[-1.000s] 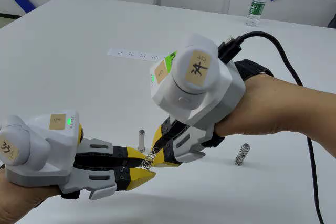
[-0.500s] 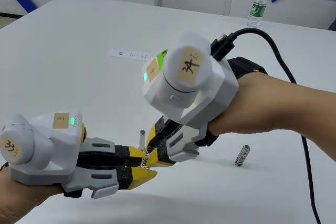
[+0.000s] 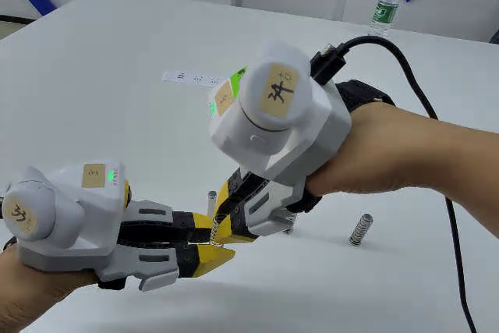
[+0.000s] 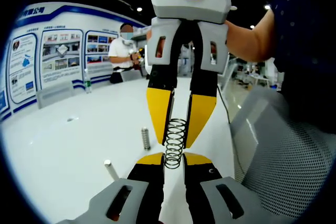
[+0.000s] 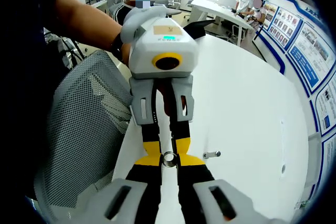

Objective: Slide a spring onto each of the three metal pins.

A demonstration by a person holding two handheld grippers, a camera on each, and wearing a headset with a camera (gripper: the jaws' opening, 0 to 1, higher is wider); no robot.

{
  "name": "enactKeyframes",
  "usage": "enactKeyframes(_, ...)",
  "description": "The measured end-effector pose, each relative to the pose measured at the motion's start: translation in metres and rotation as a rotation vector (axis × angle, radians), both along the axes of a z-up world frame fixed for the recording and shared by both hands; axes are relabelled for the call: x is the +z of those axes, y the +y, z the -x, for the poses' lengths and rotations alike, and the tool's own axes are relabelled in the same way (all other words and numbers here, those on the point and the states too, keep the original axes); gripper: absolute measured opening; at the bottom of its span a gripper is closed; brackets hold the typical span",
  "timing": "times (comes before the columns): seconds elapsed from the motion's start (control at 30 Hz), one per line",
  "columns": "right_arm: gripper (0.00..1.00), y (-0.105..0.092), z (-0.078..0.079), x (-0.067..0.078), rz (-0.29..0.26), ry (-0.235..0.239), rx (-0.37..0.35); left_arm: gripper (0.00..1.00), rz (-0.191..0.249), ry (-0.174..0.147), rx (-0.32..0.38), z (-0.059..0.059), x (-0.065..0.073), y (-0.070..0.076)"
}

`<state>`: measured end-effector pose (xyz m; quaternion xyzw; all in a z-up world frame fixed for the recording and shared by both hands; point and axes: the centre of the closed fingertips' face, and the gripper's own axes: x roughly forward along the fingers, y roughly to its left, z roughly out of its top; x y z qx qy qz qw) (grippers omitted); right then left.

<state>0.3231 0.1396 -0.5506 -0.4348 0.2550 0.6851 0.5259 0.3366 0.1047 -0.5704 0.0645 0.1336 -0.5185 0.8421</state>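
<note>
Left claw (image 3: pixel 212 241): level, clamping spring (image 4: pixel 175 144) end.
Right claw (image 3: pixel 226 228): angled downward, clamping spring.
Spring axis: near upright.

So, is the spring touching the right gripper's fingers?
Touching: the left gripper view shows the spring pinched between the yellow fingers of the right gripper.

We see a broad white tabletop (image 3: pixel 93 60). On it a white power strip (image 3: pixel 191 78) lies flat, and near the far edge a clear water bottle (image 3: pixel 387 1) with a green label stands upright. Closer to us a short metal pin (image 3: pixel 211 202) stands upright, with a slightly tilted spring (image 3: pixel 359 229) well off to its right. In the left gripper view a second pin (image 4: pixel 111 170) sits near the first.
</note>
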Motion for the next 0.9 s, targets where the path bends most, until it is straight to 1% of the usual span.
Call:
enactKeyframes(0.1,0.12,0.000,-0.001,0.000,0.002,-0.002,-0.002,0.16,-0.004,0.002,0.001,0.001,-0.001,0.001)
enactKeyframes(0.3,0.12,-0.002,-0.005,0.002,0.002,-0.005,-0.009,0.21,-0.003,0.007,0.024,0.000,-0.003,0.008)
enactKeyframes(0.63,0.12,-0.004,-0.014,0.007,-0.001,-0.015,-0.026,0.32,-0.012,0.004,0.082,-0.005,-0.005,0.026)
enactKeyframes(0.77,0.12,-0.005,-0.019,0.009,0.000,-0.022,-0.035,0.37,-0.015,0.016,0.113,-0.007,-0.009,0.034)
enactKeyframes(0.9,0.12,-0.005,-0.028,0.009,-0.002,-0.028,-0.048,0.40,-0.020,0.017,0.137,-0.008,-0.010,0.040)
